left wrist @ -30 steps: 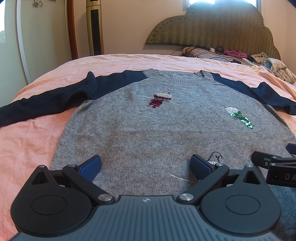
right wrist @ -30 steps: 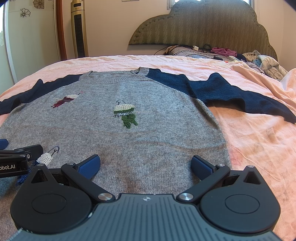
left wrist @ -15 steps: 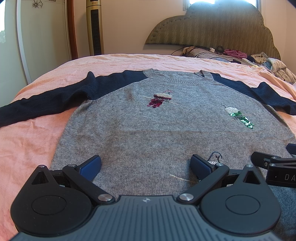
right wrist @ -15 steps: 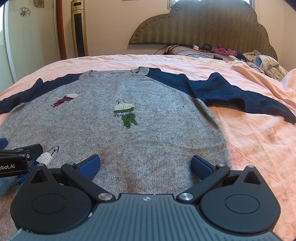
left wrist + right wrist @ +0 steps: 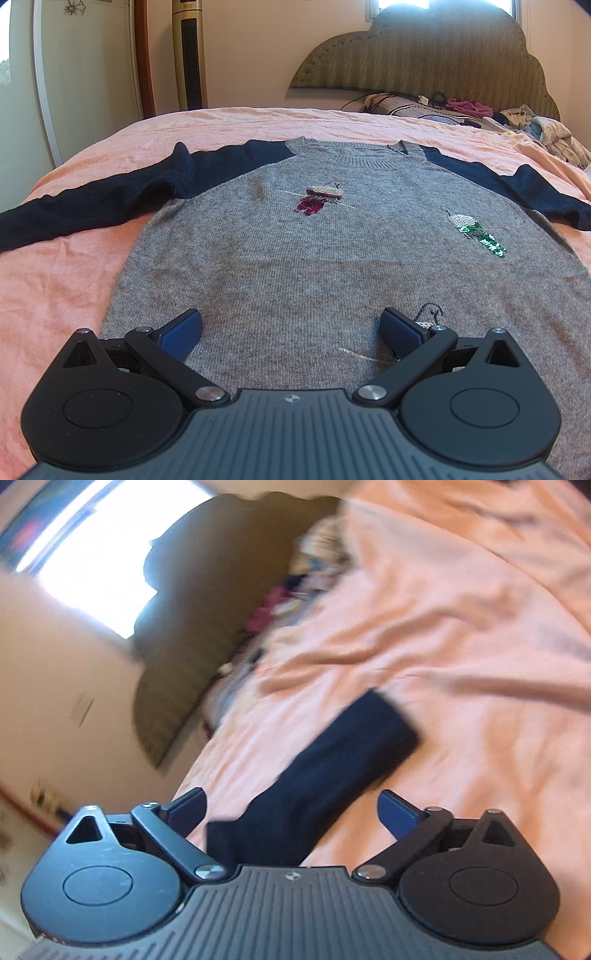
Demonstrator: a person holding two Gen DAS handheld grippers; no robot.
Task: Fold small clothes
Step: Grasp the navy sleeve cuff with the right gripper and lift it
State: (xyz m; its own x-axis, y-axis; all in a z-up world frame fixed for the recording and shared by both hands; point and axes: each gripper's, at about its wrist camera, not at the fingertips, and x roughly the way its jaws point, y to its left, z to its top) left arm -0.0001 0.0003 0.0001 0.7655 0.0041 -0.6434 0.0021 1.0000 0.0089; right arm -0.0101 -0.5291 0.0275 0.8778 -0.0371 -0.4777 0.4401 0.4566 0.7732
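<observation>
While my right gripper sits rolled over the dark sleeve, the sleeve's long axis runs straight out ahead of it, from under the body of the tool up and away to the cuff end on the pink bedsheet. Jaws there are apart but closing in, sleeve lying between them, pads not pressing on it yet as far as I can tell; the view is blurred. That's the nearer tool for this sleeve, so I'd judge the sleeve fold-in is the step in hand.

My left gripper hovers low over the bottom part of the grey sweater, jaws wide apart, nothing between them but flat knit. Sweater lies spread face up on the bed, neck toward the headboard, other dark sleeve stretched out to the left of that view, well apart from either tool.

Around: three small sequin patches on the front, red one, green one, a third half hidden behind the left tool's finger. Pile of clothes near the headboard, tower fan by the wall. Nothing lies across the sleeve; sheet wrinkles beside it could snag, I'd guess.
</observation>
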